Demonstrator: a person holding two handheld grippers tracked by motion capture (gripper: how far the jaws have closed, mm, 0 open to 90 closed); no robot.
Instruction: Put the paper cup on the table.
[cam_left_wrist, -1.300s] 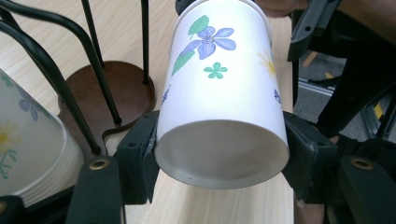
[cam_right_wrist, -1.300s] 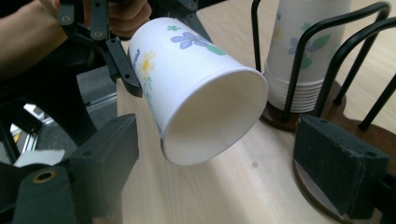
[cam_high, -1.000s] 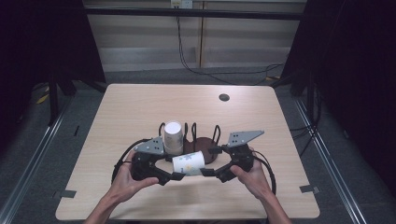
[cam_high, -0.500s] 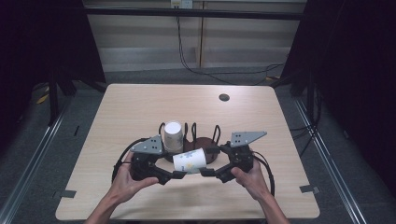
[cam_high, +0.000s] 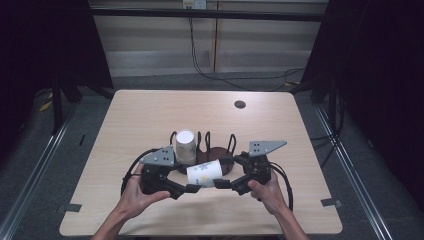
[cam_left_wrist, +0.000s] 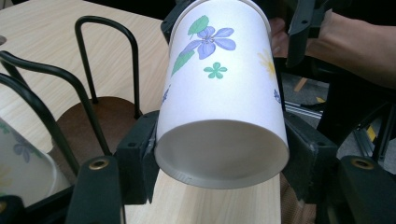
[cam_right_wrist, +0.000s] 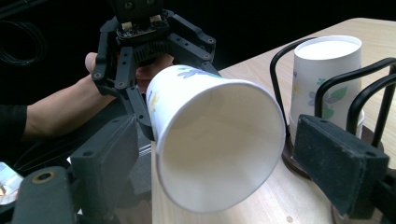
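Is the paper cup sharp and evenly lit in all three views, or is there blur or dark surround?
High view: the table is evenly lit with a dark surround, and the cup is small and soft. Left gripper view: the cup is sharp and bright. Right gripper view: the cup's mouth is clear against a black background.

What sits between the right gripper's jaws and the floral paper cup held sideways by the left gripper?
Nothing visible. The right gripper has its jaws open, one on each side of the floral paper cup's open mouth. The left gripper clamps the cup's base end. The wire cup rack stands behind, apart.
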